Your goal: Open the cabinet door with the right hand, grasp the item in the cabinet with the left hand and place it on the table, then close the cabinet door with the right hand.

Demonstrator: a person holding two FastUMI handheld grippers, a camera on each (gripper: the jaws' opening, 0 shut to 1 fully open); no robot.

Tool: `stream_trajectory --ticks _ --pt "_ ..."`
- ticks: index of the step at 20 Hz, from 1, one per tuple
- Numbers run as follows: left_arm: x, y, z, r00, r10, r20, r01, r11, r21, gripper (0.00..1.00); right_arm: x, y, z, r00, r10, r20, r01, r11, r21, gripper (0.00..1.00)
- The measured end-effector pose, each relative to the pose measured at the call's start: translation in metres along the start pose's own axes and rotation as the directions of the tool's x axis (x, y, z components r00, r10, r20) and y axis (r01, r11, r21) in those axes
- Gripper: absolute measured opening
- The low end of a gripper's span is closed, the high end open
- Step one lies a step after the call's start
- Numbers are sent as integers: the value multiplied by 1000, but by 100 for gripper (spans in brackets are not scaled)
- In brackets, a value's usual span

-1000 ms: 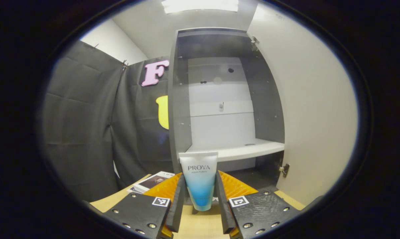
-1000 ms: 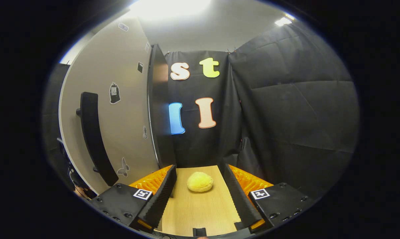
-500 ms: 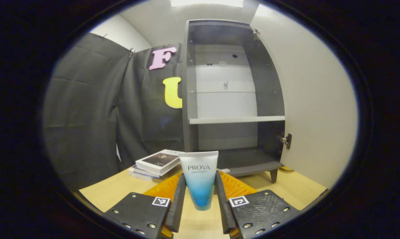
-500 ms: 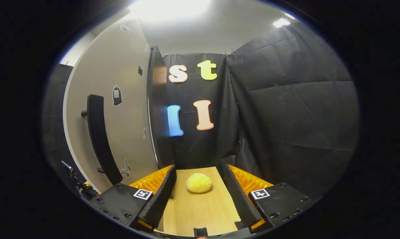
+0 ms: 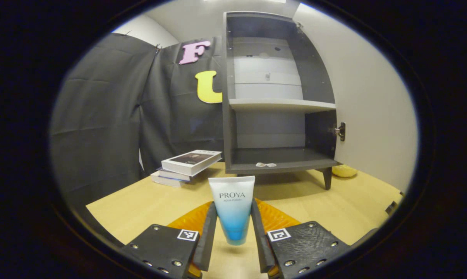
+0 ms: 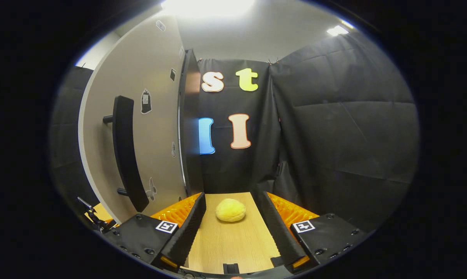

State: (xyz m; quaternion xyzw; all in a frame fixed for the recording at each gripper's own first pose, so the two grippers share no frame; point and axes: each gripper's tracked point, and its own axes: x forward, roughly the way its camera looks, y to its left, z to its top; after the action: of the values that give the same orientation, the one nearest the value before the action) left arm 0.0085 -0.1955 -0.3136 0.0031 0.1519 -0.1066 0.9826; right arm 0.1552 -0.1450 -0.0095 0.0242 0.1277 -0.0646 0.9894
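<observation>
Left gripper view: my left gripper (image 5: 233, 224) pinches the tube (image 5: 232, 211) above the table (image 5: 140, 205); my right gripper (image 6: 233, 217) sits spread beside the open cabinet door (image 6: 148, 128).

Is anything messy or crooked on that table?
A little. The top book on the stack lies turned askew, its corner jutting over the books beneath. A small pale scrap sits on the open cabinet's bottom shelf. Nothing looks spilled or broken.
</observation>
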Motion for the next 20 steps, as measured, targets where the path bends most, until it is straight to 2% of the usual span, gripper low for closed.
stream_trajectory --ticks 6,8,11,13,14,15,16,17,18,20 --pt "3 -1 -26 1000 5 -8 -5 1000 -18 51 2 6 -9 999 -3 -35 2 999 -33 92" --pt "2 -2 -34 1000 12 -7 -12 1000 -24 50 5 10 -10 999 2 -43 -4 999 -44 89" --pt "-4 -4 -48 999 27 -19 -27 999 -26 53 6 9 -4 1000 -19 -14 18 998 -67 89" --pt "-10 -6 -56 999 33 -30 -34 999 -31 55 9 9 0 1000 -26 6 26 998 -60 89" --pt "-12 -7 -52 999 32 -22 -33 999 -28 53 10 9 1 1000 -24 10 25 999 -49 89" --pt "-13 -10 -54 999 28 -30 -28 999 -23 55 11 9 1 1000 -20 10 21 999 -38 92" --pt "-15 -11 -52 999 26 -32 -26 999 -20 53 12 9 1 1000 -19 9 20 999 -29 89" --pt "-15 -13 -51 999 20 -33 -21 1000 -20 54 12 8 1 1000 -20 8 20 999 -25 92" --pt "-20 -15 -46 999 16 -32 -17 1000 -21 58 13 6 1 1000 -20 11 20 1000 -22 89" --pt "-24 -12 -35 999 30 -27 -30 999 -12 80 11 3 2 1000 -19 15 19 1000 -18 89"
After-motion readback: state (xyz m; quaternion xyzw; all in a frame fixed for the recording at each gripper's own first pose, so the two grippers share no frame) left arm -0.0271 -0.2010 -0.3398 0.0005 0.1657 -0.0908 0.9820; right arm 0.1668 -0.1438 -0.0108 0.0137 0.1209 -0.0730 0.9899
